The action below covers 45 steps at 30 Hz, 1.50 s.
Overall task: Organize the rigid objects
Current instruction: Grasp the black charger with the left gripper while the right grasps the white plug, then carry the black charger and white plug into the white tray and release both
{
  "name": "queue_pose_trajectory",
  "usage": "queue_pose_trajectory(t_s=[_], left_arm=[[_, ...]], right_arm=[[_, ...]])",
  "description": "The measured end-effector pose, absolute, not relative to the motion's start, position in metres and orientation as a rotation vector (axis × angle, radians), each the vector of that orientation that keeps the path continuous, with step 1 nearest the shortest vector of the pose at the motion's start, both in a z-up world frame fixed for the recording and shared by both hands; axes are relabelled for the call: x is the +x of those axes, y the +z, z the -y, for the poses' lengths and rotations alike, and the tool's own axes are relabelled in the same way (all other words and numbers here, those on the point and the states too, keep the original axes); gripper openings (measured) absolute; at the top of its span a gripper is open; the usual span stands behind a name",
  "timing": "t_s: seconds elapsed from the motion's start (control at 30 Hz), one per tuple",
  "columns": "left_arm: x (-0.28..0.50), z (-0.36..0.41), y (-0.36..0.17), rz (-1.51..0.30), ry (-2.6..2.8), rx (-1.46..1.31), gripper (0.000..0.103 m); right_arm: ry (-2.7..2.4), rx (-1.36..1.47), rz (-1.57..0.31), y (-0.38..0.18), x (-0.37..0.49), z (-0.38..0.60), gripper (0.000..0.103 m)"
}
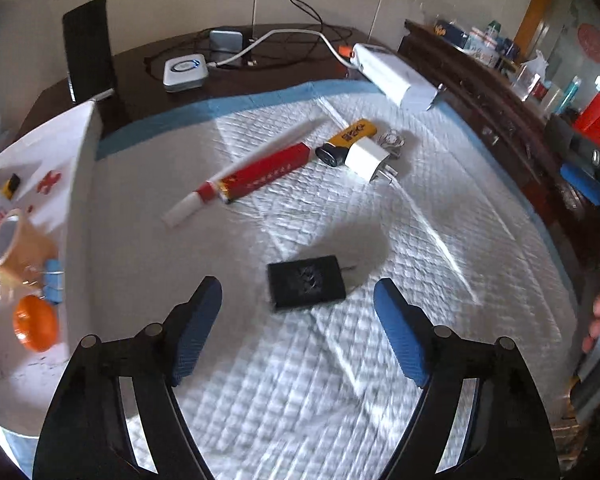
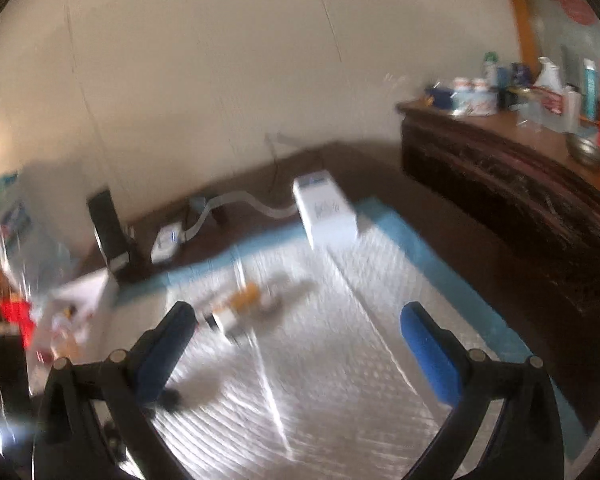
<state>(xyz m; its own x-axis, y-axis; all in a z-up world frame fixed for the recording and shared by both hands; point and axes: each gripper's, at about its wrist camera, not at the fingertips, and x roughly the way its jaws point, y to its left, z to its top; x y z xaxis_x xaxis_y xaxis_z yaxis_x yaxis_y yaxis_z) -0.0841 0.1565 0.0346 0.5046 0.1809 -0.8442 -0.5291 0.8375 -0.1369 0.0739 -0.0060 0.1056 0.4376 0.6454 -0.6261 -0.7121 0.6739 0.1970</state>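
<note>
My left gripper [image 1: 297, 282] points down at a white quilted pad [image 1: 420, 240], jaws open. A small flat black box [image 1: 306, 288] lies on the pad between the blue fingertips, and neither pad touches it. Farther off lie a red and white tube [image 1: 240, 184], a yellow and black lighter-like item [image 1: 348, 140] and a white plug adapter [image 1: 366, 158]. A white box [image 1: 80, 200] at the left holds a tape roll [image 1: 12, 240], a blue clip [image 1: 54, 280] and an orange ball [image 1: 34, 328]. In the blurred right wrist view, my right gripper [image 2: 298, 307] is open and empty above the pad, with the plug adapter [image 2: 226, 320] beyond it.
Behind the pad, the dark table carries a white router [image 1: 185, 72], an upright black device [image 1: 88, 48], cables and a white power strip [image 1: 396, 76]. A dark wooden sideboard [image 1: 500, 120] with bottles runs along the right. A person's fingers [image 1: 596, 320] show at the right edge.
</note>
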Motion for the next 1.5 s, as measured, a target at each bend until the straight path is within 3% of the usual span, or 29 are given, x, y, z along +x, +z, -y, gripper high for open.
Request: queue_pose_trajectory(t_s=[0.07,0.17,0.2,0.3,0.33,0.67,0.73,0.77,0.8,1.03,1.5], left_arm=[[-0.076,-0.158,0.025,-0.965,0.453,-0.411,0.076],[-0.073,-0.164,0.017,-0.965,0.455,-0.437,0.048],[-0.075,-0.165,0.017,-0.950,0.462,-0.443,0.048],[-0.081,-0.167,0.015,-0.939,0.488,-0.450,0.048],[-0.085,-0.168,0.015,-0.936,0.506,-0.454,0.048],[-0.117,-0.176,0.038,-0.866,0.592,-0.524,0.048],[-0.122,-0.175,0.046,-0.855,0.609,-0.522,0.048],[-0.125,-0.174,0.051,-0.848,0.617,-0.520,0.048],[-0.127,-0.173,0.055,-0.836,0.624,-0.519,0.048],[-0.149,-0.170,0.103,-0.754,0.688,-0.446,0.048],[-0.242,-0.202,0.240,-0.450,0.860,-0.262,0.048]], right_arm=[[0.895,-0.151,-0.777,0.092,0.078,-0.006,0.103],[0.958,-0.197,-0.834,0.075,0.083,-0.029,0.103],[0.971,-0.208,-0.848,0.071,0.083,-0.035,0.102],[1.044,-0.267,-0.897,0.057,0.084,-0.060,0.071],[1.069,-0.296,-0.907,0.051,0.083,-0.069,0.068],[1.146,-0.412,-0.908,0.023,0.076,-0.123,0.062],[1.154,-0.459,-0.880,0.022,0.073,-0.130,0.049],[1.159,-0.476,-0.872,0.023,0.072,-0.131,0.031],[1.178,-0.475,-0.883,0.023,0.072,-0.132,0.027],[1.206,-0.320,-0.863,0.058,0.065,-0.097,0.027],[1.388,-0.027,-0.421,0.247,-0.024,-0.069,0.027]])
